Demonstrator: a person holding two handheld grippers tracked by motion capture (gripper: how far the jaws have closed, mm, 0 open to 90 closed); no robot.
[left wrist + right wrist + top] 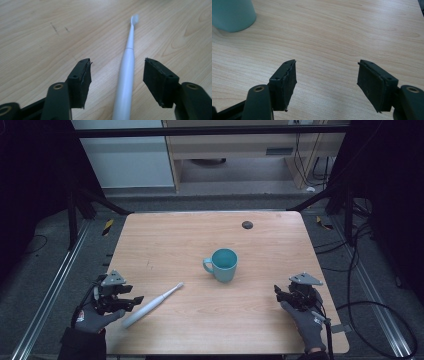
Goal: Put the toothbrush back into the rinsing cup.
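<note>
Two jaws of my left gripper (116, 75) are standing released astride the toothbrush (126, 75), which is lying on the table (210, 330), long axis running away toward the mug (222, 265); my right gripper (325, 82) is waiting released, well apart.

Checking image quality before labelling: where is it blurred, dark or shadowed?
High view: table evenly lit, surroundings nearly black. Left gripper view: toothbrush handle sharp, bristle tip soft. Right gripper view: mug slightly soft, faint shadow at its base.
</note>
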